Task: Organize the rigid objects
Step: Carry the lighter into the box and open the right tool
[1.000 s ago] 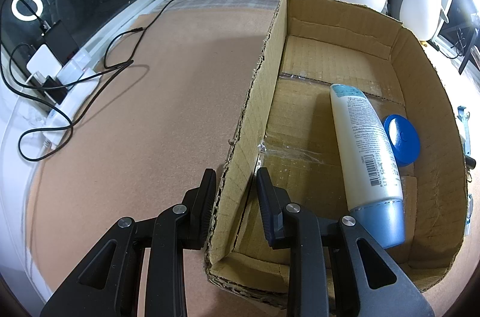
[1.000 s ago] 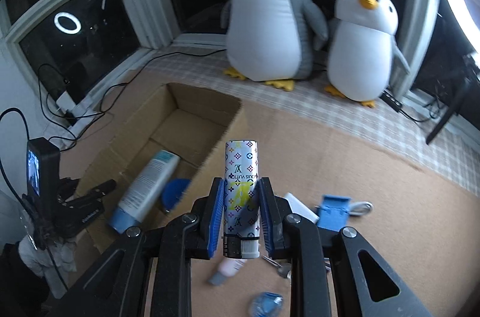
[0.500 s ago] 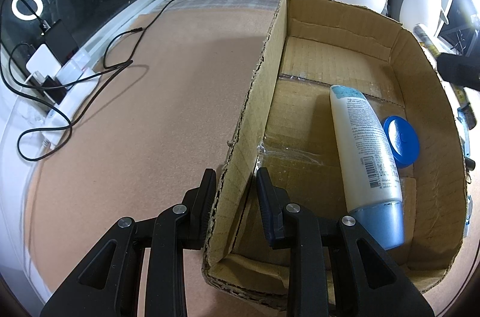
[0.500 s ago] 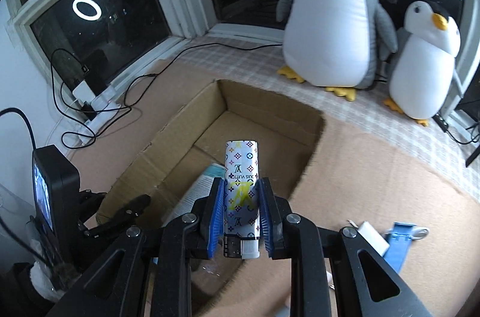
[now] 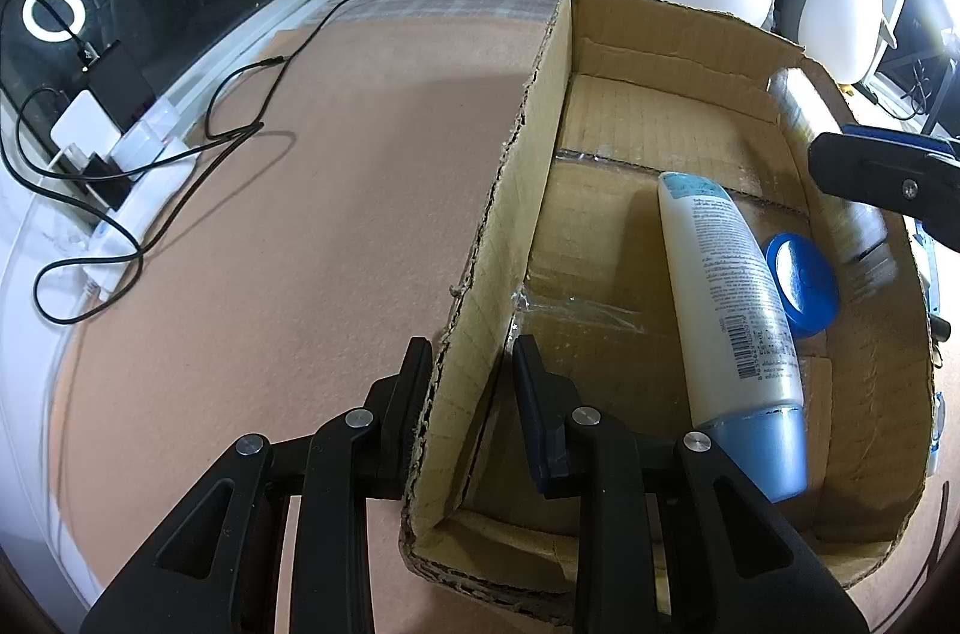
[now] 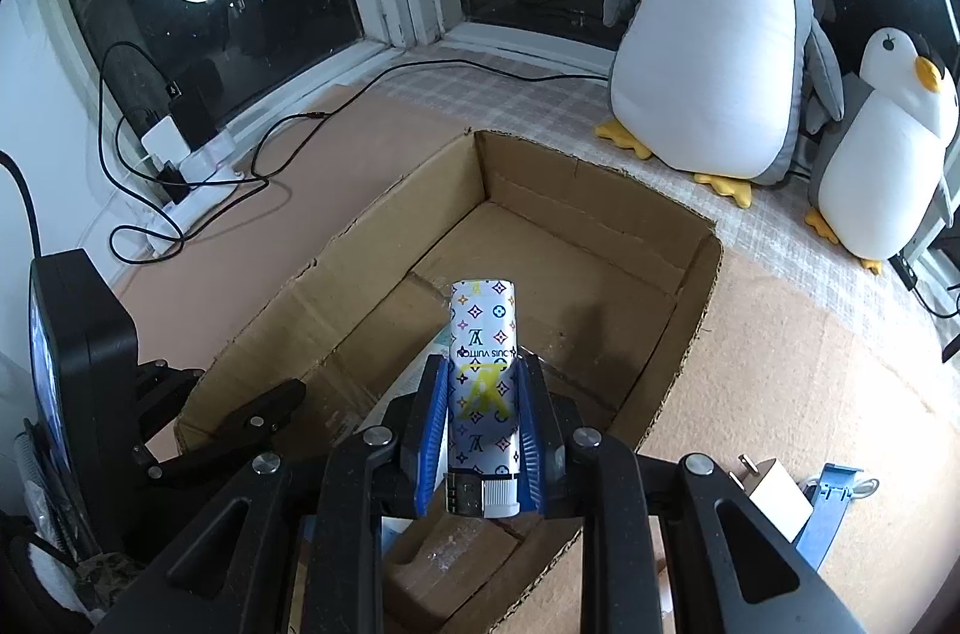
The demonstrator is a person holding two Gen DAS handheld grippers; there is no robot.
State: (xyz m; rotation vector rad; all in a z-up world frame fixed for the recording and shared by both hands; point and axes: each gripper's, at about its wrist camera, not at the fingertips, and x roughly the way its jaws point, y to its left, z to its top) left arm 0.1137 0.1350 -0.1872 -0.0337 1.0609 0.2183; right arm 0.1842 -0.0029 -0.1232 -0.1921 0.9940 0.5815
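Observation:
An open cardboard box [image 5: 606,51] [image 6: 558,220] sits on the tan mat. A white lotion bottle with a blue cap [image 5: 729,292] and a blue round lid [image 5: 801,277] lie inside it. My left gripper [image 5: 471,373] is shut on the box's near left wall. My right gripper [image 6: 483,394] is shut on a white patterned lighter [image 6: 483,367], held upright over the box's near right side. The lighter also shows blurred in the left wrist view [image 5: 822,153], above the box's right wall.
Two plush penguins [image 6: 714,33] [image 6: 888,153] stand behind the box by the window. Cables and a power strip [image 5: 120,141] lie at the left. A white charger [image 6: 774,499] and a blue clip [image 6: 831,499] lie on the mat right of the box.
My right gripper has carried the lighter left and forward, from beside the box to over it. My left gripper still clamps the box wall.

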